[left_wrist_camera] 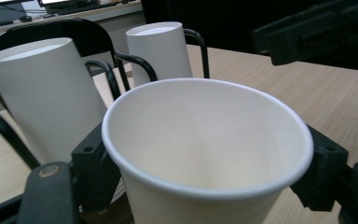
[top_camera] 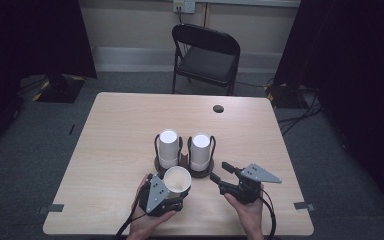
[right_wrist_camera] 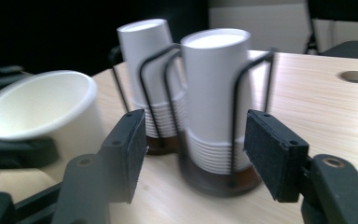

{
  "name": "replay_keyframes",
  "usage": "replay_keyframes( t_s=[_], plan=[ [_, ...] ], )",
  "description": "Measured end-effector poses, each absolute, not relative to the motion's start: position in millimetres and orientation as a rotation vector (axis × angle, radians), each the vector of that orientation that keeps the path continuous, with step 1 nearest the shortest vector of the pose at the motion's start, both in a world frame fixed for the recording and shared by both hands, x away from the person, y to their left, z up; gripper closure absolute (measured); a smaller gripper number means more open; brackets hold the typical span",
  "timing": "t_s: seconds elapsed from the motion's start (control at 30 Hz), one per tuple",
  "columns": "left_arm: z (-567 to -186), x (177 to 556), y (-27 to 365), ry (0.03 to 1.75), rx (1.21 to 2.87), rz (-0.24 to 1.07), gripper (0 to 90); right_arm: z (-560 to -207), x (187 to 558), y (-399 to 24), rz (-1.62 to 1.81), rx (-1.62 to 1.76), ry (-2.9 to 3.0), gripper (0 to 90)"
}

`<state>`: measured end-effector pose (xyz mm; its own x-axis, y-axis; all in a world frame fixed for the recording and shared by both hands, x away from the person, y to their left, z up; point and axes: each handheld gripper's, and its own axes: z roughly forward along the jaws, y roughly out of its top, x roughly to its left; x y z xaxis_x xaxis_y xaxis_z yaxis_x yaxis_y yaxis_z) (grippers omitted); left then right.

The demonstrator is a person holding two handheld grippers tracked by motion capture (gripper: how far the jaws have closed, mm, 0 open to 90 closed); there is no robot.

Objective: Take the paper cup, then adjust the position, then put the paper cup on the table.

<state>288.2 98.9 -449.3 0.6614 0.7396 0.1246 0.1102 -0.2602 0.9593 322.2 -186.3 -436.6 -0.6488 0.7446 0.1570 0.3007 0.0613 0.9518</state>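
A single white paper cup [top_camera: 177,180] [left_wrist_camera: 205,154] [right_wrist_camera: 42,112] sits mouth-up between the jaws of my left gripper [top_camera: 172,189], which is shut on it near the table's front edge. Just beyond stand two black wire cup holders, each with a stack of upturned white cups: the left stack [top_camera: 168,148] [left_wrist_camera: 42,98] [right_wrist_camera: 149,70] and the right stack [top_camera: 200,151] [left_wrist_camera: 161,49] [right_wrist_camera: 216,98]. My right gripper [top_camera: 221,171] [right_wrist_camera: 196,154] is open and empty, close to the front right of the right stack, its jaws facing that stack.
A black folding chair [top_camera: 207,57] stands beyond the far edge of the wooden table [top_camera: 130,120]. A round cable hole [top_camera: 218,108] [right_wrist_camera: 356,76] sits near the table's far right. Dark curtains and cables flank both sides.
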Motion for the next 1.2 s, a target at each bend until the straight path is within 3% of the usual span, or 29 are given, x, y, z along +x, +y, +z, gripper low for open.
replay_keyframes(
  t_s=[0.87, 1.2],
  plan=[
    [-430.3, 309.7, 153.1, 0.804, 1.640, 0.794, 22.7, -486.8, 317.7, -224.1, 1.480, 1.201, 1.711, 35.7],
    [-432.6, 331.9, 174.3, 0.943, 1.545, 0.809, 22.7, -495.2, 320.4, -226.5, 1.476, 1.204, 1.667, 34.8]
  ],
)
